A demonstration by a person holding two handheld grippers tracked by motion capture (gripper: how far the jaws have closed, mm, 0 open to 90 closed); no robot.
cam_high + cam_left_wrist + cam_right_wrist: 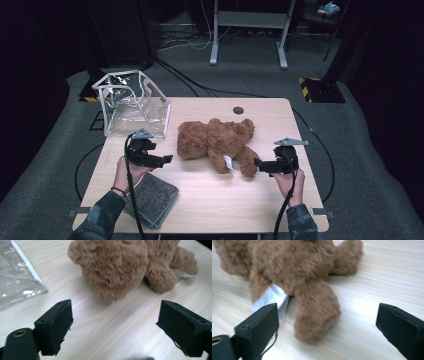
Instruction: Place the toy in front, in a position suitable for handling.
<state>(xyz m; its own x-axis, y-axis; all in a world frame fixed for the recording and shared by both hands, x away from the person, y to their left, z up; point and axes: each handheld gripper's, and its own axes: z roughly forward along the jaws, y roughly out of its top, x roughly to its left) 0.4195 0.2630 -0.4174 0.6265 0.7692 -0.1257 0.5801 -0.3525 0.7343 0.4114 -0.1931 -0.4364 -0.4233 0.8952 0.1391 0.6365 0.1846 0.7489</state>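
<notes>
A brown teddy bear (216, 141) lies on its back in the middle of the wooden table (210, 195), with a white label (229, 163) by one leg. My left gripper (169, 159) hovers just left of the bear's head (112, 267), jaws wide apart and nothing between them. My right gripper (257, 163) sits open at the bear's right, close to a leg (315, 312); the white label (270, 298) lies beside that leg. Neither gripper touches the bear.
A clear plastic bag with white trim (132, 102) stands at the table's back left; its edge (17, 275) lies flat on the wood. A grey folded cloth (152, 197) rests at the front left. A dark round hole (238, 110) marks the table's back edge.
</notes>
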